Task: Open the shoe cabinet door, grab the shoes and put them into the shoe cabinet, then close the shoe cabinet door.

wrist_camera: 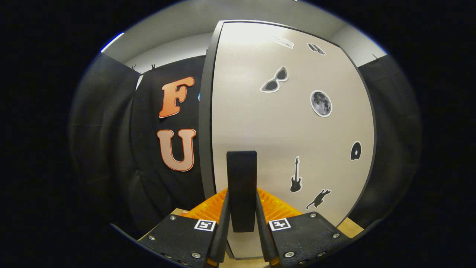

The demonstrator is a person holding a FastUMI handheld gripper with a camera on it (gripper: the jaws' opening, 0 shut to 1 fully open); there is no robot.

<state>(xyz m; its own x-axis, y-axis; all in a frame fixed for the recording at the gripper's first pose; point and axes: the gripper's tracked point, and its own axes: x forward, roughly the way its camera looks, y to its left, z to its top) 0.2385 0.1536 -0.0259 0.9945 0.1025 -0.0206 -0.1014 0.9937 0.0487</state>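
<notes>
A handheld gripper (241, 217) clamps the dark upright handle (241, 186) of a pale shoe cabinet door (282, 130), both fingers pressed against the handle's sides. The handle sits near the door's left edge, low on the panel, with the door close ahead and the booth's black cloth wall (111, 141) beyond it to the left.

The risk, as judged from here: the handle is slim and held only by its flanks, so a pull off the line of the door's swing could let the fingers slide off it, or twist the handle in the grip and stall the door. Whether the door is shut or already ajar cannot be told.

Count: one door, one handle, one gripper with two fingers, and seven stickers (321, 103) on the door. The shoes themselves are out of frame.
</notes>
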